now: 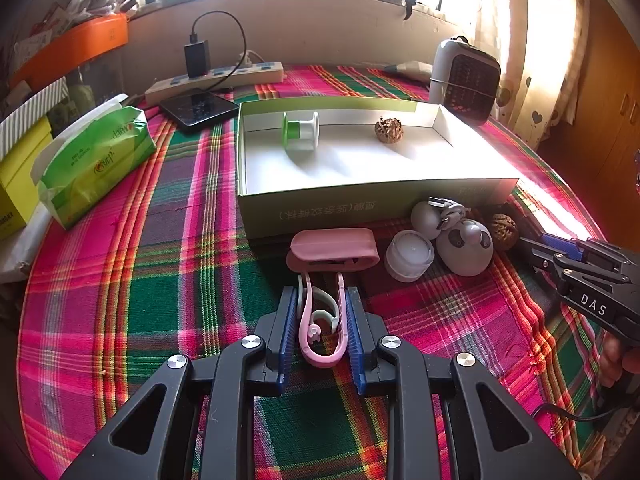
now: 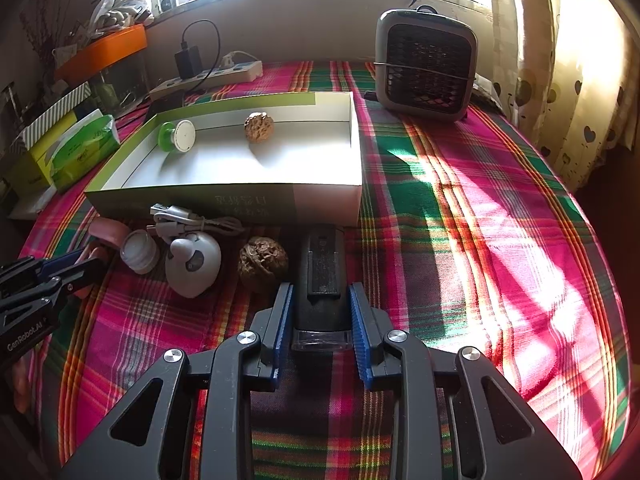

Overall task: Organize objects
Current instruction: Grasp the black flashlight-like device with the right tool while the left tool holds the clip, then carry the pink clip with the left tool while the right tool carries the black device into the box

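Observation:
My left gripper (image 1: 320, 292) is shut on a pink and white silicone clip (image 1: 320, 356) lying on the plaid cloth, just in front of a pink case (image 1: 334, 248). My right gripper (image 2: 320, 286) is shut on a black lamp-like device (image 2: 322, 272) with a clear front end, also resting on the cloth. Behind both stands an open white box (image 1: 400, 192) holding a green spool (image 1: 301, 130) and a walnut (image 1: 388, 130). Along the box front lie a white jar (image 1: 409, 255), a grey panda gadget (image 1: 466, 250) with a cable, and a second walnut (image 2: 262, 263).
A green tissue pack (image 1: 92, 160) and a yellow box sit at the left. A phone (image 1: 198, 108) and power strip (image 1: 216, 80) lie behind the box. A small heater (image 2: 426, 66) stands at the back right. Sunlit cloth stretches to the right.

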